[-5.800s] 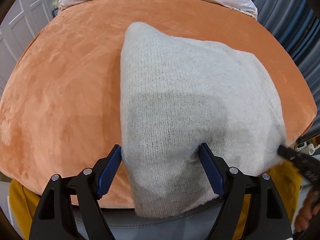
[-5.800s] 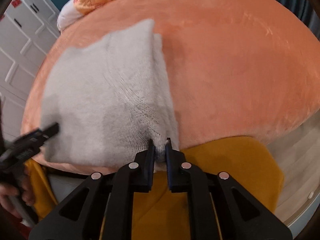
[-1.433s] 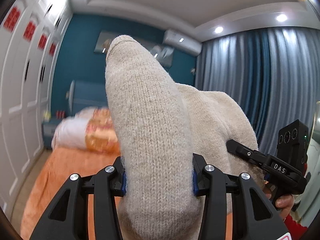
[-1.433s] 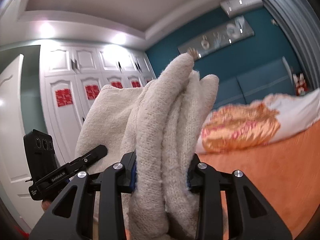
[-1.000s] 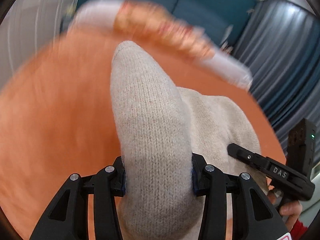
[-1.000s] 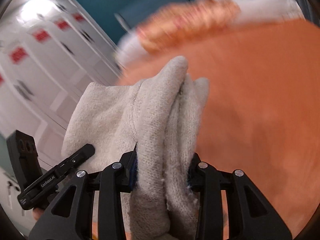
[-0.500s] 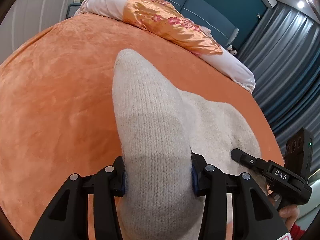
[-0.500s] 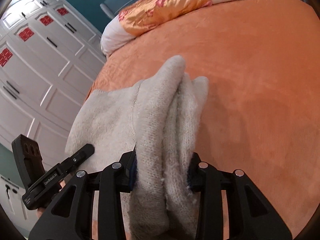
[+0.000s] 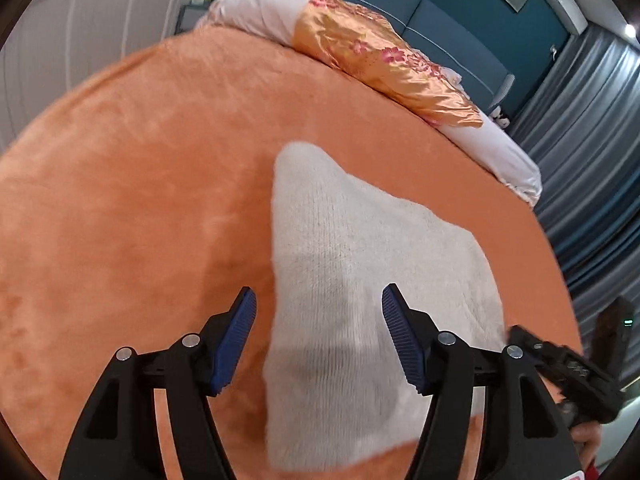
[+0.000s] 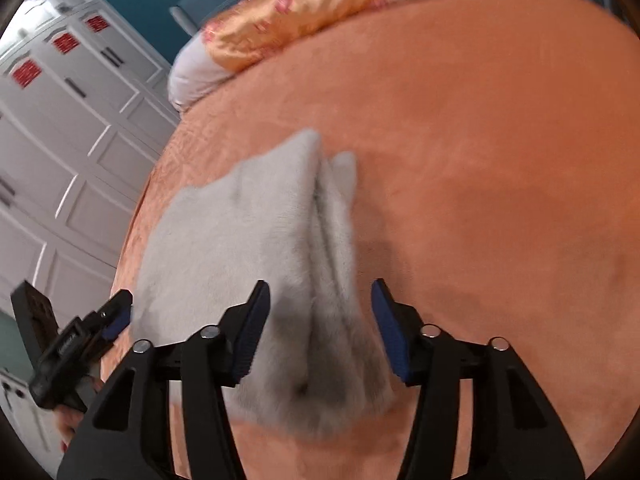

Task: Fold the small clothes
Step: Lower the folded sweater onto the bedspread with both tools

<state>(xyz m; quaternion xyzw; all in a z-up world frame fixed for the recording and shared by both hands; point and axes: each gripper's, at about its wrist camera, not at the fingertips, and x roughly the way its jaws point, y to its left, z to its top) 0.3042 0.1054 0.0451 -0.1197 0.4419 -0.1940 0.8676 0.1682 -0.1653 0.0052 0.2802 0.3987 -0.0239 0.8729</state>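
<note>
Between the pads of our left claw (image 9: 319,332) the folded cream knit garment (image 9: 360,280) is lying on the orange bed (image 9: 132,184); our right claw (image 10: 320,320) is straddling its layered edge. Both claws' jaws are opening, pads clear. Beyond them, a pillow (image 9: 384,60) is resting by the curtains (image 9: 592,128).

One small cream-grey knitted garment (image 9: 360,280) is laid folded on the orange plush bed cover (image 9: 140,200), near its front edge. A tapered, roughly triangular outline is presented, with a rounded far tip. Several stacked layers are seen along its right-hand side (image 10: 336,240), separated by a lengthwise crease. The knit surface is blurred in both views.
</note>
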